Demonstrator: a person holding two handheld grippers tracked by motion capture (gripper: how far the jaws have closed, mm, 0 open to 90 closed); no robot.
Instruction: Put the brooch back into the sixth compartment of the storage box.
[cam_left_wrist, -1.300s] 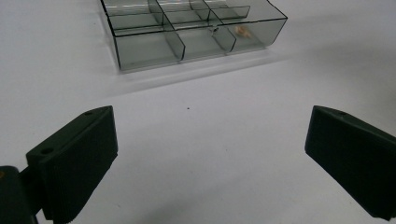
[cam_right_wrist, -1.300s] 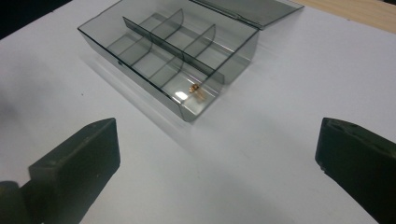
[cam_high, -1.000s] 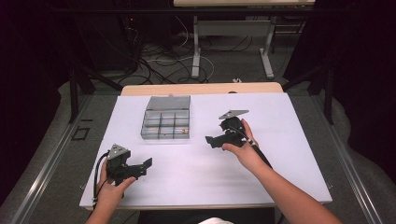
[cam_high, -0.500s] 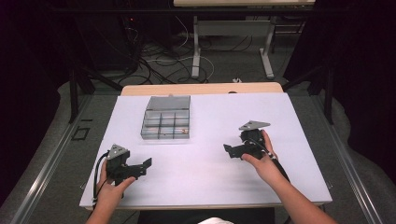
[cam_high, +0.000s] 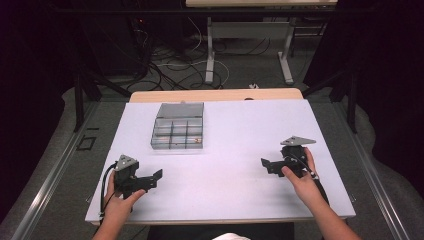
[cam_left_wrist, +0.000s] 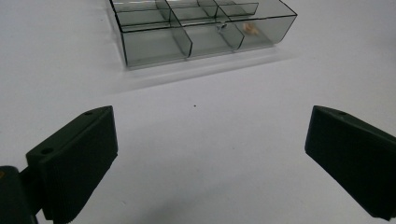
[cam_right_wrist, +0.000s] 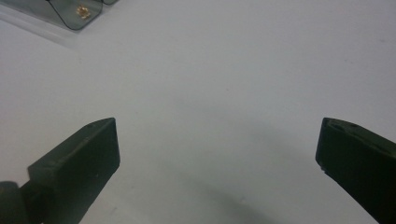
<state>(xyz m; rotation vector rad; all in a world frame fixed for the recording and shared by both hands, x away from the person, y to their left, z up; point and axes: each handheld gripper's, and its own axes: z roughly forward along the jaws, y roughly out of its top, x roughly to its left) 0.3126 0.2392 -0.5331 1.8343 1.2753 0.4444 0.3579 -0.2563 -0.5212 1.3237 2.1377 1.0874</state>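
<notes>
Both grippers sat low over the white table (cam_high: 225, 150), each held in one of the person's hands. Left gripper (cam_high: 150, 180) was at the near left corner, its jaws spread wide with nothing between them; in the left gripper view (cam_left_wrist: 205, 158) bare table showed in the gap. Right gripper (cam_high: 267, 165) was toward the near right edge, well apart from the left one, its jaws also spread wide and empty, as the right gripper view (cam_right_wrist: 215, 163) showed.

Farther back and left of centre lay the clear compartment box (cam_high: 177, 132), flat on the table and well apart from both grippers. Its dividers split it into small compartments. In the near right compartment lay a small tan piece (cam_high: 199, 140), seen closer in the left gripper view (cam_left_wrist: 252, 28) and the right gripper view (cam_right_wrist: 83, 11); what it was could not be told.
</notes>
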